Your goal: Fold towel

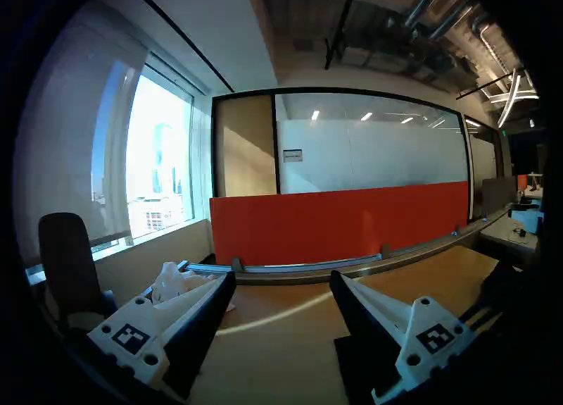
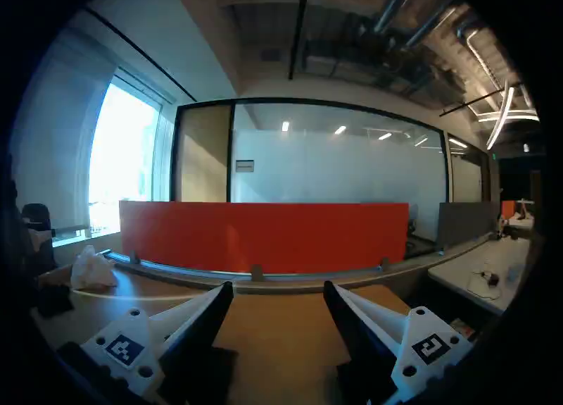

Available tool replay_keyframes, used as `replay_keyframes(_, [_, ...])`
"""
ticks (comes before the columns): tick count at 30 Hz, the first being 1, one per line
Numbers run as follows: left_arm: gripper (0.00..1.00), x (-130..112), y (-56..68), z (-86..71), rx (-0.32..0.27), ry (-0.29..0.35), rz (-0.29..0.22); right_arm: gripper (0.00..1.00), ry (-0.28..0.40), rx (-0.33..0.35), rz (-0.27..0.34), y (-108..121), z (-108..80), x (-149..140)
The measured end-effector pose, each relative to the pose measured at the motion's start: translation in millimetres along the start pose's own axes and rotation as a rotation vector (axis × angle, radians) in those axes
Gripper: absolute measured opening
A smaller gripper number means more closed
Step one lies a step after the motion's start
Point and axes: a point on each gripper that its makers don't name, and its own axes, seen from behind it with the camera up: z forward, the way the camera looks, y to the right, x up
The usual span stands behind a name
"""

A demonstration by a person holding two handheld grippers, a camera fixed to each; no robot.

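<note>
**Claws both open over the wooden surface**

We see the left claw (image 1: 281, 277) and the right claw (image 2: 278, 287) each with fingers spread wide and nothing between them, both hanging low above the surface (image 1: 281, 349).

Broad bare wood runs ahead of both claws to the far edge. There a metal rail and an orange divider (image 1: 338, 225) close it off, with a frosted glass wall (image 1: 366, 151) behind. A bright window (image 1: 158, 165) bounds the left side, and a dark chair (image 1: 67, 264) stands under it. To the right, past a gap, is a neighbouring desk (image 2: 478, 271).

A dark flat patch (image 1: 343, 370) lies on the wood at the near edge, right under the fingers of both claws. We cannot tell whether it is the towel. A white crumpled bundle (image 1: 172, 279) sits at the far left edge, just beyond the left claw's left finger and well left of the right claw. Whether it is cloth or a bag we cannot make out.
</note>
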Motion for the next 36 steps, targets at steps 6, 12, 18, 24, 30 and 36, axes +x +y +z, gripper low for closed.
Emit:
replay_keyframes(6, [0.99,10.3,1.4,0.2,-0.010,-0.007,0.001,0.99,-0.001,-0.003,0.007,-1.4,-1.6,15.8])
replay_keyframes(12, [0.99,11.3,3.6,3.8,-0.033,-0.027,0.014,0.99,-0.012,0.006,0.004,-5.3,0.3,18.8])
replay_keyframes(18, [0.99,9.0,10.6,6.1,-0.079,-0.059,0.019,0.99,-0.036,0.049,-0.030,-18.2,5.0,19.9])
replay_keyframes(24, [0.99,2.7,27.4,7.0,-0.177,-0.108,0.018,1.00,-0.093,0.173,-0.086,-44.1,5.6,12.9])
replay_keyframes(30, [0.99,-2.0,45.8,6.1,-0.288,-0.153,0.035,1.00,-0.146,0.279,-0.138,-61.5,4.7,8.5])
replay_keyframes(36, [0.99,-6.5,56.7,6.2,-0.338,-0.172,0.045,1.00,-0.181,0.325,-0.157,-69.0,4.9,6.4])
